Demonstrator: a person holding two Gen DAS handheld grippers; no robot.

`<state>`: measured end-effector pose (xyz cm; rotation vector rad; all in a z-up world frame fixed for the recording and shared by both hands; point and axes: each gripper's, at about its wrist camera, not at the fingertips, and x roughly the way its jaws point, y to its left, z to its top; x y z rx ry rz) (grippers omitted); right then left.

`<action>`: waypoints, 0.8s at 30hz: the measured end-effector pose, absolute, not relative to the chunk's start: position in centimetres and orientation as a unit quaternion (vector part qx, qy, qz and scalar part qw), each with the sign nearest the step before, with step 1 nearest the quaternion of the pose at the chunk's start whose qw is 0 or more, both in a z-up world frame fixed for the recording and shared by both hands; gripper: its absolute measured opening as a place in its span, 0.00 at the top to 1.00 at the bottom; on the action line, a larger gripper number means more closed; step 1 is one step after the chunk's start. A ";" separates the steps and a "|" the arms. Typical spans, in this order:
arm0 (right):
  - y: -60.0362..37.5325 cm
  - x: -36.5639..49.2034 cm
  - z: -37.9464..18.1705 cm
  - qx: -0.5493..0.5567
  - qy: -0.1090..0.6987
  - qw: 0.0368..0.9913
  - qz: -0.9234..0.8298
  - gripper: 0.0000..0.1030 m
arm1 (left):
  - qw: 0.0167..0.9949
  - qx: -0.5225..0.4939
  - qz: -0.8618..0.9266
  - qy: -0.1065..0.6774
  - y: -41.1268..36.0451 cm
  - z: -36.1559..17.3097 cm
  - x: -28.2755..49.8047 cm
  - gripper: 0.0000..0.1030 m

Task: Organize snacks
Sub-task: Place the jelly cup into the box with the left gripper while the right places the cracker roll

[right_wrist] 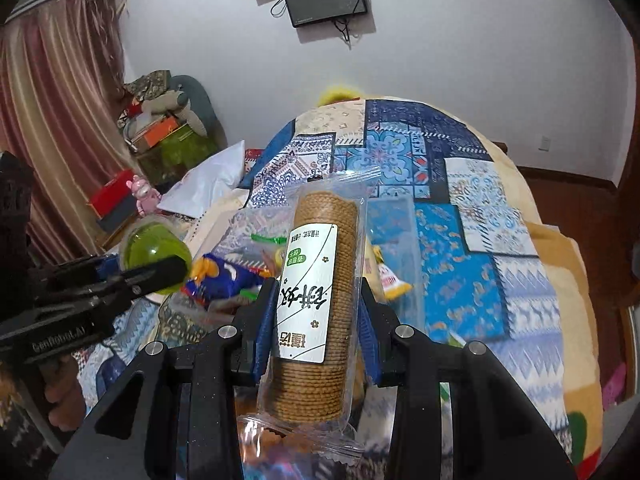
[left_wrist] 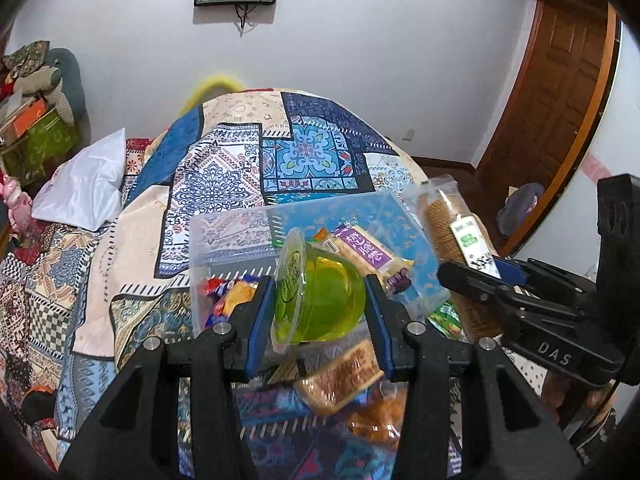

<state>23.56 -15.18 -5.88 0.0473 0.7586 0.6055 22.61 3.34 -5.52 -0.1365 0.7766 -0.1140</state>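
I have the left tongs point(left_wrist: 318, 312) clamped on the green jelly cup point(left_wrist: 320, 296) and the right tongs point(right_wrist: 316, 328) on the biscuit sleeve point(right_wrist: 320, 300), both carried above the bed; next, I judge, lower each into the clear bin point(left_wrist: 240, 232).

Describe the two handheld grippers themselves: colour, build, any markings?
Both the left gripper and the right gripper are matte black plastic, with angular cut-out arms, silver round bolt heads at the pivots and blue pads lining the jaws. White lettering shows on each body's side: "DAS" on the right one, "GenRobot.AI", as far as legible, on the left. No cables or sleeves show.
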 end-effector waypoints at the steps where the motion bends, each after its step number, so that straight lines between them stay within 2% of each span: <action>1: -14.9 23.9 -6.0 0.022 0.365 0.884 0.291 0.67 | 0.921 -0.067 -0.055 0.381 3.3 -5.8 23.2 0.57; 12: -12.8 28.6 -8.0 0.025 0.383 0.880 0.279 0.67 | 0.910 -0.051 -0.041 0.410 3.0 -8.9 28.2 0.57; 20: -12.3 29.3 -9.6 0.025 0.401 0.872 0.280 0.67 | 0.906 -0.041 -0.034 0.420 2.6 -10.5 29.0 0.57; 24: -12.5 29.4 -9.7 0.027 0.410 0.868 0.278 0.63 | 0.910 -0.020 -0.029 0.414 1.8 -10.4 28.6 0.56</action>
